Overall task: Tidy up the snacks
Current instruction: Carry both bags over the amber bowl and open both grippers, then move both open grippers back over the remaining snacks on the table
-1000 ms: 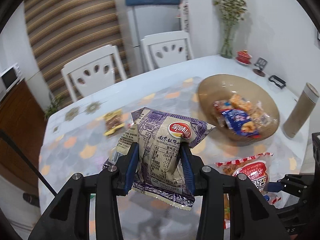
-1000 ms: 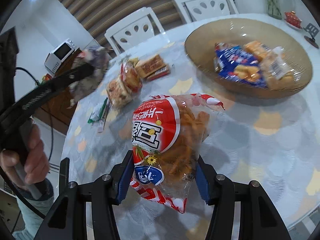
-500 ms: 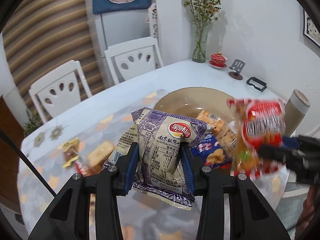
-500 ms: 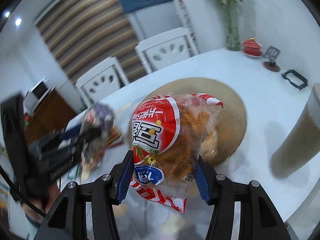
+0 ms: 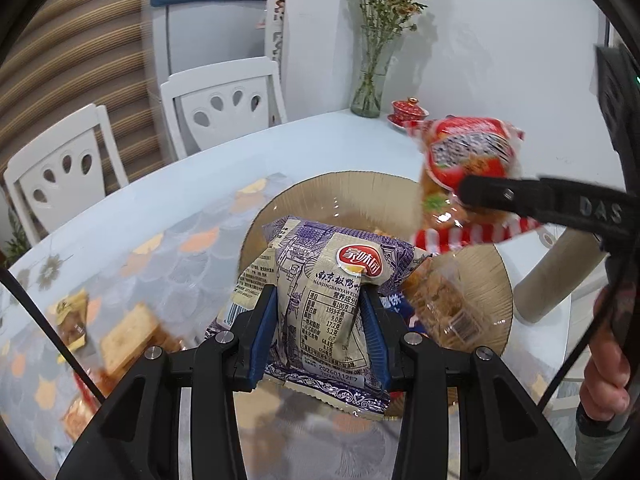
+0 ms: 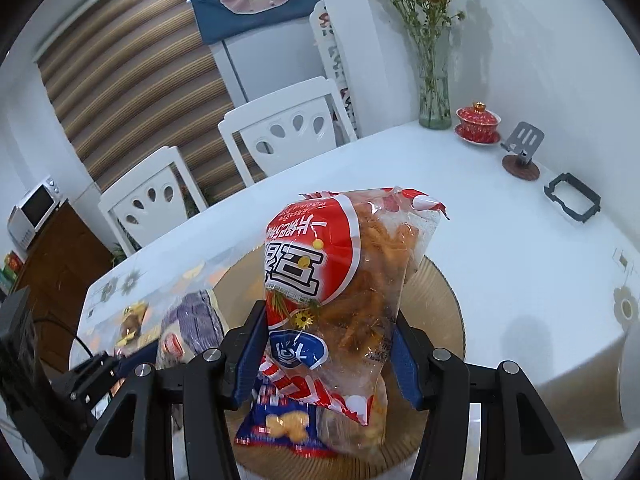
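Above the brown bowl (image 5: 486, 276) we hold two light, crinkly packets by their lower halves, left gripper (image 5: 320, 336) clamped on the purple snack bag (image 5: 324, 304), right gripper (image 6: 326, 354) on the red bag of fragile crisps (image 6: 340, 276).

Two held packets (image 5: 324, 304) (image 6: 340, 280) above bowl (image 5: 490, 280); vase (image 6: 434, 98) behind.
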A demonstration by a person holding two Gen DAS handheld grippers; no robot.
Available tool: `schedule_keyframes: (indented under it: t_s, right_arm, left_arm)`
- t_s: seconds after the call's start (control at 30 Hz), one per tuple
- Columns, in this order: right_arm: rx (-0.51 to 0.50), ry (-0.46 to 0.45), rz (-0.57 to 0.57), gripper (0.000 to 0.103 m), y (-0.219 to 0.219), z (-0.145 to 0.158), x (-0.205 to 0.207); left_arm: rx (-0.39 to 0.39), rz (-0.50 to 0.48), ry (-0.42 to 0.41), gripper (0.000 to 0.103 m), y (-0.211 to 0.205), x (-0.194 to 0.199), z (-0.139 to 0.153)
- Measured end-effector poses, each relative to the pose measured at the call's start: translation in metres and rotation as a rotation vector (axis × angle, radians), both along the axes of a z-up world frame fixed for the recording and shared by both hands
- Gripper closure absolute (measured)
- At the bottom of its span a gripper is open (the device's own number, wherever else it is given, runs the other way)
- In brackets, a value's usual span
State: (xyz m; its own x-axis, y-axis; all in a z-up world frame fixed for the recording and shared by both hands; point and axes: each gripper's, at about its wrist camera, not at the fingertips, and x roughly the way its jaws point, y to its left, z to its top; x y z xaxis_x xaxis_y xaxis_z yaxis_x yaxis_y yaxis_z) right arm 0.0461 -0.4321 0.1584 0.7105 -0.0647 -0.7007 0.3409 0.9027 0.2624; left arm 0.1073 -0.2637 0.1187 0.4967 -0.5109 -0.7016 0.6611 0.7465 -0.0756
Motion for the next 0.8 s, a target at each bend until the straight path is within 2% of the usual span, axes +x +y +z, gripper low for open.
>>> schedule_keyframes:
  t_s: [0.07, 0.1, 0.13, 0.17, 0.27, 0.43, 0.63, 0.8]
  right_arm:
    - [-0.002, 0.000, -0.005, 0.045, -0.004, -0.001, 0.008]
    - [-0.008, 0.009, -0.007, 0.042, -0.005, -0.002, 0.011]
    - [-0.013, 0.022, -0.015, 0.041, -0.008, -0.003, 0.014]
    - [-0.011, 0.025, -0.019, 0.041, -0.009, -0.004, 0.013]
    - [0.026, 0.027, -0.026, 0.041, -0.015, -0.008, 0.006]
    - [0.057, 0.033, -0.016, 0.041, -0.010, -0.013, -0.008]
    - [0.111, 0.031, 0.028, 0.041, 0.008, -0.017, -0.020]
    - [0.110, 0.011, 0.078, 0.041, 0.032, -0.010, -0.031]
  left_arm:
    - [-0.002, -0.017, -0.026, 0.057, -0.006, -0.001, -0.001]
    - [0.003, -0.014, -0.040, 0.050, -0.008, -0.001, -0.001]
    - [0.014, -0.002, -0.061, 0.036, -0.010, -0.002, 0.000]
    - [0.016, 0.001, -0.077, 0.032, -0.011, -0.002, 0.000]
    - [0.014, -0.019, -0.104, 0.032, -0.006, -0.011, 0.003]
    - [0.029, 0.006, -0.112, 0.032, 0.015, -0.022, 0.008]
    - [0.038, 0.085, -0.118, 0.032, 0.051, -0.038, 0.016]
    - [0.021, 0.181, -0.120, 0.032, 0.091, -0.052, 0.026]
